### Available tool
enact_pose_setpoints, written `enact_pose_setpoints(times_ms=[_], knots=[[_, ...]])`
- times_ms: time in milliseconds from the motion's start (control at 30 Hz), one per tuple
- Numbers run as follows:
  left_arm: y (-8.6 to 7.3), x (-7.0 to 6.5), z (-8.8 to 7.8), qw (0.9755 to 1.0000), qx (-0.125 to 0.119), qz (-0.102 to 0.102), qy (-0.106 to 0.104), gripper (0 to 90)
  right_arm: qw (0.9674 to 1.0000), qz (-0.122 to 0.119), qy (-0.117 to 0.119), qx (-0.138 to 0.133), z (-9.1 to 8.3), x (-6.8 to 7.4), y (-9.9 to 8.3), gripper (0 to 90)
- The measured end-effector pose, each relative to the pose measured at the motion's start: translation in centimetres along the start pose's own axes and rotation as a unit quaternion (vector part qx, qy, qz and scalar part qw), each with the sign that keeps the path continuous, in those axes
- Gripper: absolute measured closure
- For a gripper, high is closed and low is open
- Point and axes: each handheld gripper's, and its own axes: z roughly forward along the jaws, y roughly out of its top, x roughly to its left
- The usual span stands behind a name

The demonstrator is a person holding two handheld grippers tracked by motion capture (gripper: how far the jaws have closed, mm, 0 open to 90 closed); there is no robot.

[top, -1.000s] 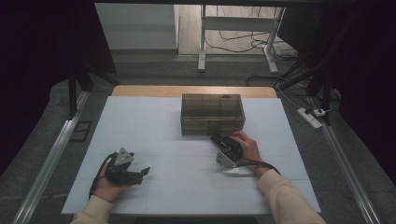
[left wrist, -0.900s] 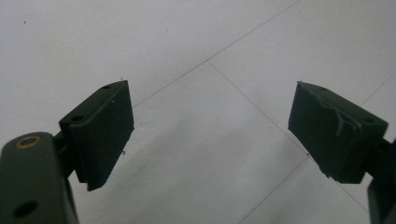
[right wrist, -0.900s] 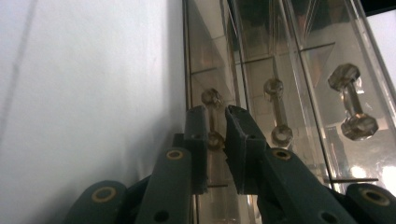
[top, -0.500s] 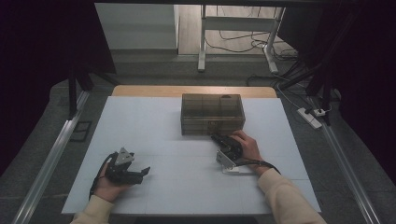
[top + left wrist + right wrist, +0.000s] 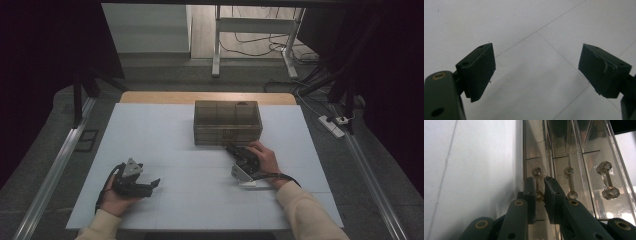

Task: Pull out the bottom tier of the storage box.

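A smoky see-through drawer box [image 5: 227, 120] stands at the middle back of the white table [image 5: 160, 130]. My right gripper [image 5: 232, 149] reaches to the box's front face from the near side. In the right gripper view its jaws [image 5: 540, 187] are shut on the thin bar of one drawer handle [image 5: 537, 173], which has a faceted knob at each end. Two more such handles [image 5: 570, 182] [image 5: 607, 180] sit beside it. My left gripper [image 5: 150, 184] lies on the table at the near left, open, with bare white table between its pads [image 5: 480, 67].
A wooden strip [image 5: 205, 97] borders the table's far edge. Metal rails [image 5: 55, 165] run along both sides. A power strip [image 5: 332, 125] and cables lie on the floor at the right, and a white frame [image 5: 250, 30] stands behind the table.
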Motion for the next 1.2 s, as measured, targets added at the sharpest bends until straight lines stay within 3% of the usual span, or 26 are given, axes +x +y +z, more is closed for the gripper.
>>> enact_pose_setpoints(times_ms=[300, 400, 467, 533, 633, 667, 733, 833, 933, 967, 1200], knots=[[0.0, 0.0, 0.0, 1.0000, 0.000, 0.000, 0.000, 14.4, 0.9999, 0.010, 0.013, -0.002, -1.0, -0.2, 0.4, 77.8], [0.0, 0.1, 0.0, 1.0000, -0.001, 0.000, -0.001, 14.4, 0.9992, 0.025, 0.031, -0.002, -1.6, -0.2, 0.6, 79.1], [0.0, 0.0, 0.0, 1.0000, 0.000, 0.001, -0.001, 14.4, 0.9989, 0.036, 0.030, 0.001, -1.9, -0.5, 0.6, 76.6], [0.0, 0.0, 0.0, 1.0000, 0.001, 0.002, 0.000, 14.4, 0.9968, 0.074, 0.028, 0.002, -2.0, -1.1, 0.5, 73.4], [0.1, -0.1, -0.1, 1.0000, -0.003, 0.002, 0.001, 14.3, 0.9896, 0.132, 0.054, 0.022, -2.0, -2.0, 0.6, 67.9], [0.1, -0.1, -0.1, 1.0000, -0.003, 0.002, 0.001, 14.3, 0.9838, 0.161, 0.071, 0.032, -2.0, -2.3, 0.6, 64.1], [0.1, -0.1, -0.1, 1.0000, -0.002, 0.002, 0.001, 14.3, 0.9762, 0.195, 0.088, 0.035, -1.9, -2.6, 0.7, 63.3], [0.1, -0.1, 0.0, 1.0000, -0.002, 0.003, 0.001, 14.3, 0.9678, 0.228, 0.101, 0.034, -1.8, -2.9, 0.8, 60.0], [0.1, 0.0, 0.0, 1.0000, -0.002, 0.002, 0.001, 14.4, 0.9614, 0.249, 0.110, 0.040, -1.7, -3.3, 1.0, 58.6], [0.1, 0.0, 0.0, 1.0000, -0.001, 0.002, 0.001, 14.3, 0.9577, 0.262, 0.113, 0.041, -1.6, -3.4, 1.1, 58.0], [0.1, -0.1, 0.0, 1.0000, -0.003, 0.003, 0.001, 14.3, 0.9459, 0.290, 0.138, 0.048, -1.3, -4.7, 1.5, 52.5]])
